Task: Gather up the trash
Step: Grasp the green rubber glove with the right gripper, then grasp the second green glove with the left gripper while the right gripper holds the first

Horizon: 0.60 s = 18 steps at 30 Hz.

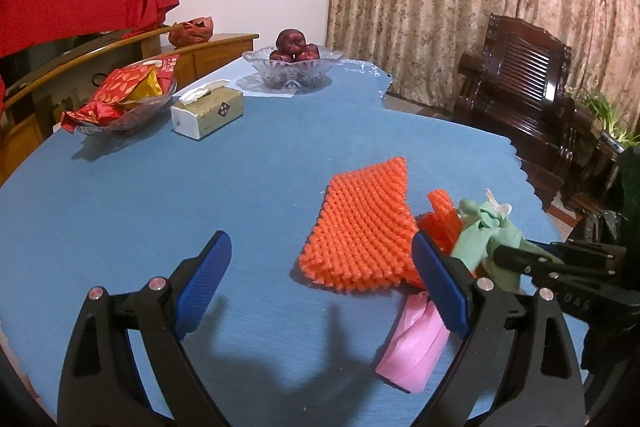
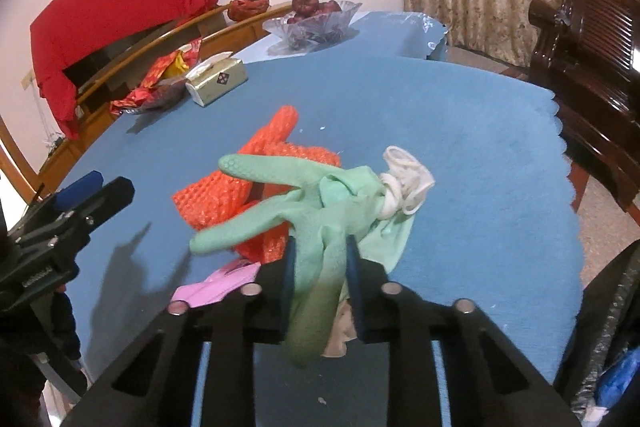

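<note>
A crumpled green rubber glove [image 2: 316,211] with a white cuff [image 2: 406,183] lies on the blue tablecloth [image 2: 460,131], and my right gripper [image 2: 320,255] is shut on its lower part. From the left wrist view the same green glove [image 1: 486,227] shows at the right, with the right gripper [image 1: 504,251] clamped on it. Under and left of the glove lies orange foam netting [image 1: 364,227], also the orange netting [image 2: 224,195]. A pink wrapper [image 1: 416,347] lies near the table's front. My left gripper [image 1: 320,259] stands open above the cloth, holding nothing.
At the back stand a tissue box [image 1: 208,111], a glass dish of red snack packets [image 1: 120,99] and a glass bowl of red apples [image 1: 294,61]. A dark wooden chair [image 1: 528,99] stands right of the table, beside its scalloped edge. A black bag [image 2: 608,331] hangs at the right.
</note>
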Each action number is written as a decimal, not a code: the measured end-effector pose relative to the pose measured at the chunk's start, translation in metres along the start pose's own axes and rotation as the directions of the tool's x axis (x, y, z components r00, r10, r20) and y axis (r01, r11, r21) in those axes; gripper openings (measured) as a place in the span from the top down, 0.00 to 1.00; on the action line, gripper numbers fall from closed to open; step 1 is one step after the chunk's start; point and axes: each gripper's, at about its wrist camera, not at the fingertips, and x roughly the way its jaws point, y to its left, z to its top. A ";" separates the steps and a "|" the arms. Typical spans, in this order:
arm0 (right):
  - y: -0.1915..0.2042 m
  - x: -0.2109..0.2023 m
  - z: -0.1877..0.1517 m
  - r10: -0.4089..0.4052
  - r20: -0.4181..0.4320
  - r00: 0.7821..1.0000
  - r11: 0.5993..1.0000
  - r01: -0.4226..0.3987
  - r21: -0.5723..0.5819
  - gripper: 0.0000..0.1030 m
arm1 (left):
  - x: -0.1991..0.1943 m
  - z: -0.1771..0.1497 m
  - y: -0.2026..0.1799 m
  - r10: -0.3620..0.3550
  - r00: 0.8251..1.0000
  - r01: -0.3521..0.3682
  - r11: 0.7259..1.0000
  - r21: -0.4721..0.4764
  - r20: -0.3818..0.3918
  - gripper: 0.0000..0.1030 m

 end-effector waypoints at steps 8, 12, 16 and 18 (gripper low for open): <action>-0.018 -0.025 -0.001 -0.055 0.022 0.998 0.998 0.056 -0.029 0.86 | 0.000 -0.003 -0.017 -0.019 1.000 0.019 1.000 0.010 -0.004 0.14; -0.033 -0.032 -0.007 -0.112 0.004 0.994 0.992 0.112 -0.060 0.86 | 0.001 -0.004 -0.023 -0.030 0.999 0.030 0.999 0.014 -0.012 0.14; -0.051 -0.031 -0.015 -0.142 -0.032 0.989 0.990 0.141 -0.029 0.84 | 0.002 -0.006 -0.029 -0.038 0.999 0.039 0.999 0.016 -0.021 0.14; -0.058 -0.031 -0.019 -0.153 -0.052 0.987 0.988 0.152 -0.021 0.80 | 0.003 -0.006 -0.031 -0.042 0.999 0.043 0.999 0.020 -0.023 0.14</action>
